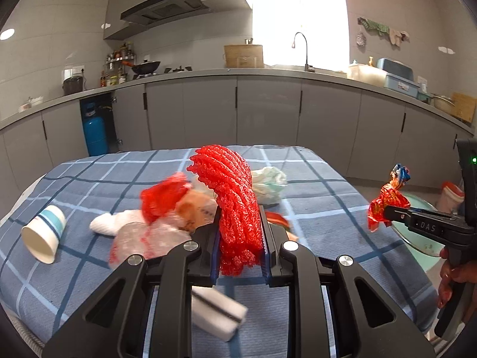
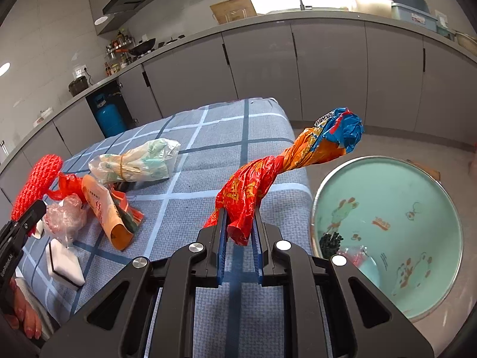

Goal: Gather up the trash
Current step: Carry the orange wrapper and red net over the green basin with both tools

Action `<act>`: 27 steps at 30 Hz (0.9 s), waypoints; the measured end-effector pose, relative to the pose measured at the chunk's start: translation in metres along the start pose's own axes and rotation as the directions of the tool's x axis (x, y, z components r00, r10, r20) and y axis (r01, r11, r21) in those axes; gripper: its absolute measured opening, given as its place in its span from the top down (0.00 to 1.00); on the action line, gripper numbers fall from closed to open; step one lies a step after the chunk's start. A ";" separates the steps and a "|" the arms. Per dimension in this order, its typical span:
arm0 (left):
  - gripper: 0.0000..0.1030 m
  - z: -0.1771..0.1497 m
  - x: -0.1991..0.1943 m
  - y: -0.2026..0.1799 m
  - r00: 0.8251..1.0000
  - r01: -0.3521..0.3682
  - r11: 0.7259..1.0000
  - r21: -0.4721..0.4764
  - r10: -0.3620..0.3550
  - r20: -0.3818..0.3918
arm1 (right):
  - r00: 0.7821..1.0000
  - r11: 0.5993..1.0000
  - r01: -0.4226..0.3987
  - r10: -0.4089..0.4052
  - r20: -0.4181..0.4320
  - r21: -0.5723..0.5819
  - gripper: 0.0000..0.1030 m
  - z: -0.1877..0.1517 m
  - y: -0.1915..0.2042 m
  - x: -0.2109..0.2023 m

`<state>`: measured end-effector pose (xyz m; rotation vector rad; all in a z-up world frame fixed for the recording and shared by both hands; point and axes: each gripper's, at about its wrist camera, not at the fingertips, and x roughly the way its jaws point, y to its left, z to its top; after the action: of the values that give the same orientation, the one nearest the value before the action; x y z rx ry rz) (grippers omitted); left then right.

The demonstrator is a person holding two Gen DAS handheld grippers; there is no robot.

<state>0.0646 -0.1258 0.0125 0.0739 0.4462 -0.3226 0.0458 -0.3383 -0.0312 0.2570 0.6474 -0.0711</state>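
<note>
My left gripper (image 1: 240,223) is shut on a red foam net sleeve (image 1: 231,191), held up above the checked tablecloth (image 1: 313,208); the same sleeve (image 2: 37,182) shows at the left of the right wrist view. My right gripper (image 2: 239,217) is shut on a twisted red, orange and blue plastic wrapper (image 2: 286,164), raised near the table's right edge. That wrapper (image 1: 387,200) also appears at the right of the left wrist view. Beside the table, low at the right, stands a pale green basin (image 2: 396,232) with a few scraps in it.
Loose trash lies on the table: a paper cup (image 1: 44,232) on its side, a white sponge block (image 1: 217,313), clear crumpled plastic (image 1: 140,238), an orange packet (image 2: 104,208), a tied pale bag (image 2: 137,161). Grey kitchen cabinets (image 1: 268,110) run behind.
</note>
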 end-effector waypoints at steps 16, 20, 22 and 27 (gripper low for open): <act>0.79 0.006 0.034 -0.102 0.981 0.191 0.978 0.082 -0.187 -0.052 | 0.984 0.985 0.175 -0.175 0.042 0.009 0.84 -0.011 -0.053 -0.033; 0.79 0.004 0.040 -0.137 0.970 0.241 0.964 0.113 -0.234 -0.070 | 0.980 0.979 0.198 -0.199 0.019 0.054 0.84 -0.016 -0.077 -0.035; 0.79 0.002 0.044 -0.155 0.959 0.279 0.953 0.120 -0.269 -0.090 | 0.979 0.975 0.205 -0.206 0.002 0.083 0.84 -0.019 -0.089 -0.035; 0.79 -0.001 0.058 -0.193 0.937 0.345 0.924 0.167 -0.328 -0.121 | 0.975 0.967 0.223 -0.219 -0.039 0.128 0.84 -0.025 -0.113 -0.032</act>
<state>0.0513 -0.3249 -0.0131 0.1967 0.5192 -0.7031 -0.0110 -0.4415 -0.0551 0.3125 0.6951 -0.3263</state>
